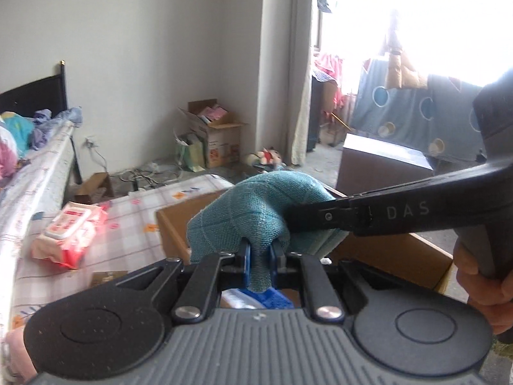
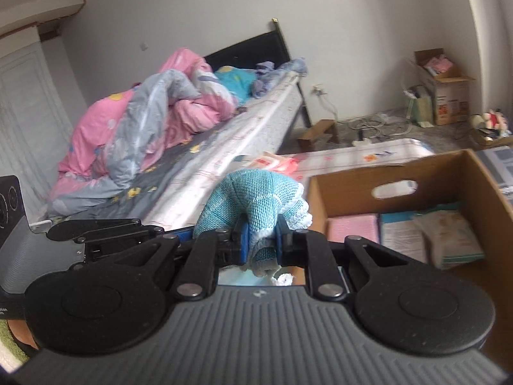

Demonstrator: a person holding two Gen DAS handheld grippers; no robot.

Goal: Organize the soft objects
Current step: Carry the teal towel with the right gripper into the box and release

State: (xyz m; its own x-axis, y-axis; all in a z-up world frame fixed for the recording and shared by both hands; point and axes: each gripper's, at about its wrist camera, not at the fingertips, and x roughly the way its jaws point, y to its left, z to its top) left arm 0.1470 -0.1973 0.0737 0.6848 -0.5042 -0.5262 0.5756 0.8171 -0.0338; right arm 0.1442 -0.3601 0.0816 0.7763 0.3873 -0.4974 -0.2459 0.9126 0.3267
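A: Start at the left. What's there?

B: A pink wipes pack lies on the checked sheet, well clear of the work. Next comes the left gripper, jaws nearly together, pinching a fold of the teal cloth. The cloth bulges up above the pads.

A: And further right?

B: The right gripper comes in from that side, jaws likewise almost shut on another bunch of the same cloth. So the cloth is off the bed, carried between both tools, just beside and partly over the near-left corner of the cardboard box.

A: What's already inside the box?

B: A pink folded item, a pale blue-white one and a soft cream packet, side by side on the floor of it.

A: What could go wrong?

B: My guess: each grip bites only a small tuck, so the cloth could slip from one pair of pads and dangle. If the two tools pull apart, the fold comes undone. Dropped too near, it drapes over the box wall instead of landing inside. And the tools sit close together, so they could knock each other.
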